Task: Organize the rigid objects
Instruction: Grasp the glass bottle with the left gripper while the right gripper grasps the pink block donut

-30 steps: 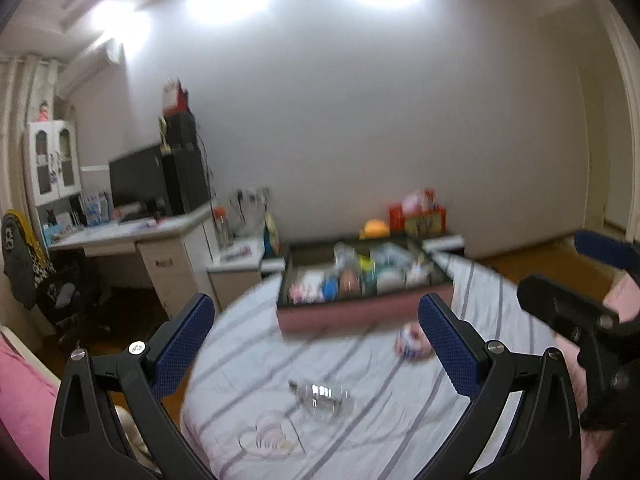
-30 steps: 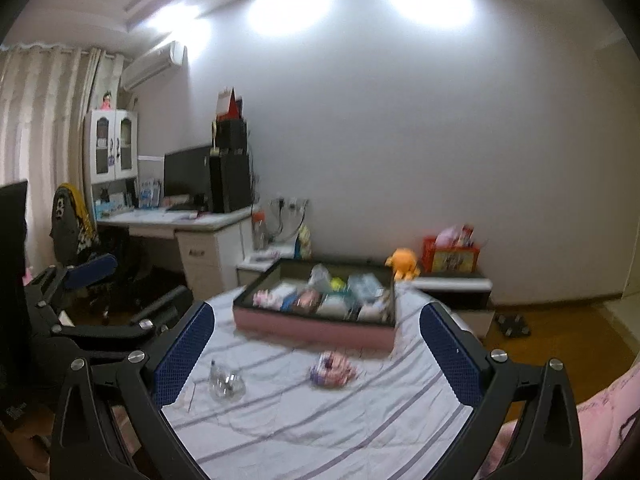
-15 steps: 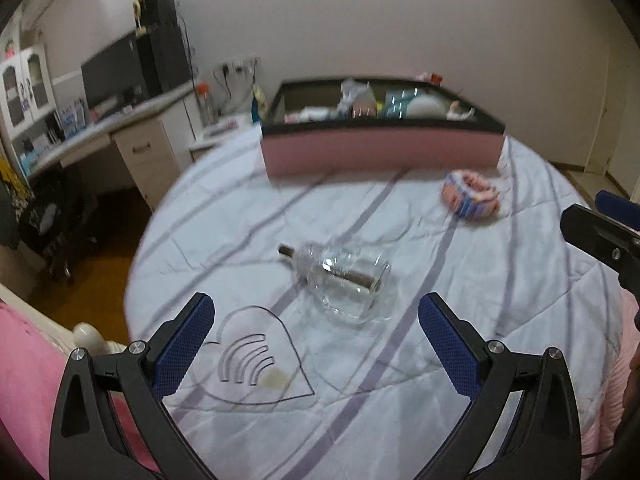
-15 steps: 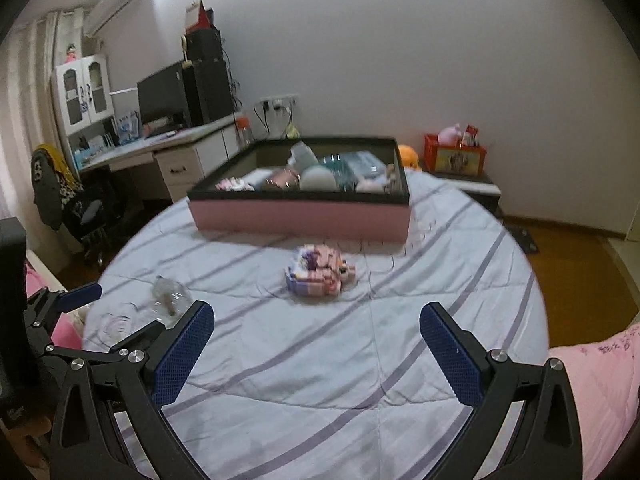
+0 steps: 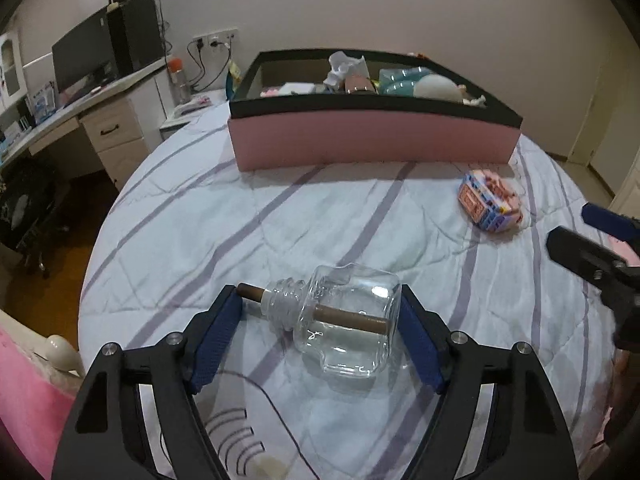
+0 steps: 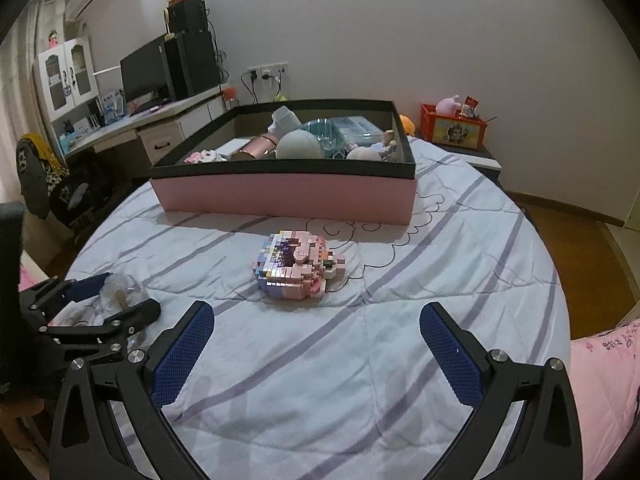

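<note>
Glass, slick and breakable: the clear stick-stoppered bottle (image 5: pixel 344 320) lies between the left gripper (image 5: pixel 320 340) fingers, closing lengthwise, contact unclear; squeeze gently.

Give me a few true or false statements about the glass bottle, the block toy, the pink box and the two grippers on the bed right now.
1. The glass bottle lies on its side between the left gripper fingers. True.
2. The block toy is inside the pink box. False: it lies on the bedspread in front of the box.
3. The right gripper holds the block toy. False: it is open, short of the toy.
4. The pink box already contains several items. True.
5. The bottle stands upright. False: it lies down.
</note>
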`<state>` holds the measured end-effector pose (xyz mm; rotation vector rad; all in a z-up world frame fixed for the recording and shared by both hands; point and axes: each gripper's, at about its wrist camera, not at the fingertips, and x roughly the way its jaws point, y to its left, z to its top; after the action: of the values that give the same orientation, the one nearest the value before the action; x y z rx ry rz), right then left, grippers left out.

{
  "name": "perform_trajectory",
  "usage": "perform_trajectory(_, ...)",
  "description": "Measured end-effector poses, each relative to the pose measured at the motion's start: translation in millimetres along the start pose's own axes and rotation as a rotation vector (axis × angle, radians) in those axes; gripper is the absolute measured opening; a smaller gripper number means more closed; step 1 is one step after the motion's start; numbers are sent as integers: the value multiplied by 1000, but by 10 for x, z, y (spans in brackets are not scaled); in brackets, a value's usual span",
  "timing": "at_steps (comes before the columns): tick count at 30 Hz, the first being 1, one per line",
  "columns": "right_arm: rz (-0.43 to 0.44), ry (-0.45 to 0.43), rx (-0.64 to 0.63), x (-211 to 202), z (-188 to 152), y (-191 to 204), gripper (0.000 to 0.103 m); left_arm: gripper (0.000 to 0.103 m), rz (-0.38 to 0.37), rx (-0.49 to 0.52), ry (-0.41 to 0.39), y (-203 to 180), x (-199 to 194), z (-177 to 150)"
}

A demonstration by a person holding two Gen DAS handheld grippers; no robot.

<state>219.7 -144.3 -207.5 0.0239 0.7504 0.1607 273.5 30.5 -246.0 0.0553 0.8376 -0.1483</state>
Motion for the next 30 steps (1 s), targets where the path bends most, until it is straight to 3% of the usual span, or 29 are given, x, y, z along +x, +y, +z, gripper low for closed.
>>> perform_trajectory(12,-32,139,-1,619,233,33,103,78,-14,-7,-2,42,57,114)
perform_trajectory(17,-11,151,22,713,292,5,103,78,-15,-4,6,43,109,158)
perform_trajectory(19,-12,153,19,723,288,5,94,78,-12,-2,9,32,123,185)
perform_trajectory(21,-29,148,-2,697,282,23,73,78,-6,2,5,20,125,205)
perform_trajectory(22,-32,144,-10,674,273,32,68,78,-5,4,6,14,126,213)
perform_trajectory(26,5,121,-6,578,235,-8,69,78,-4,-4,-14,0,71,237)
perform_trajectory(30,32,39,15,309,177,-66,69,78,-8,-10,-69,-25,-115,263)
